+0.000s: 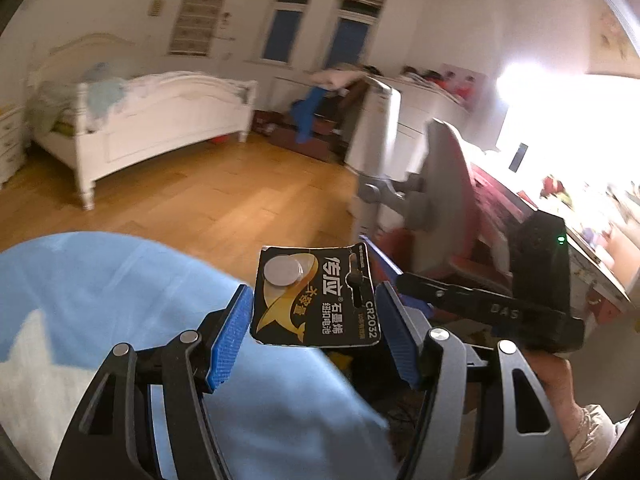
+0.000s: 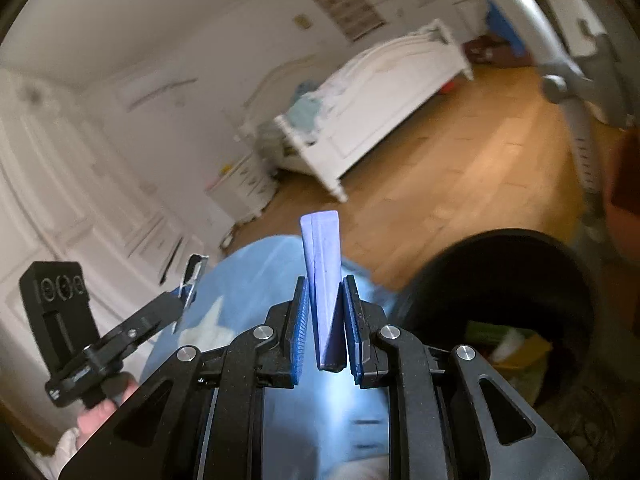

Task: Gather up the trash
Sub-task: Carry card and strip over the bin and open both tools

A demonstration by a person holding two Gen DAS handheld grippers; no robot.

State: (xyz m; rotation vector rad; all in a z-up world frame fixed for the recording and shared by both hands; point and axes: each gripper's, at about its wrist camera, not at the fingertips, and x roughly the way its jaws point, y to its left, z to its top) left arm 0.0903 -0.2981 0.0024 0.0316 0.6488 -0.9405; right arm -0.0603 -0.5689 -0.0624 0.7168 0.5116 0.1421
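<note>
My left gripper (image 1: 314,312) is shut on a black and gold CR2032 coin-battery card (image 1: 316,296), gripped by its two side edges and held in the air above a light blue cloth (image 1: 100,292). My right gripper (image 2: 326,312) is shut on a folded blue-purple paper piece (image 2: 322,264) that sticks up between the blue pads. A black trash bin (image 2: 520,280) with green and yellow rubbish inside sits on the floor just right of my right gripper. The left gripper with the card (image 2: 192,276) also shows at the left of the right wrist view.
A white bed (image 1: 152,120) stands across the wooden floor (image 1: 224,200). A grey chair (image 1: 436,176) and a cluttered, brightly lit desk (image 1: 560,184) are on the right. White cabinets (image 2: 60,180) line the left wall. The right gripper's body (image 1: 532,292) is beside my left one.
</note>
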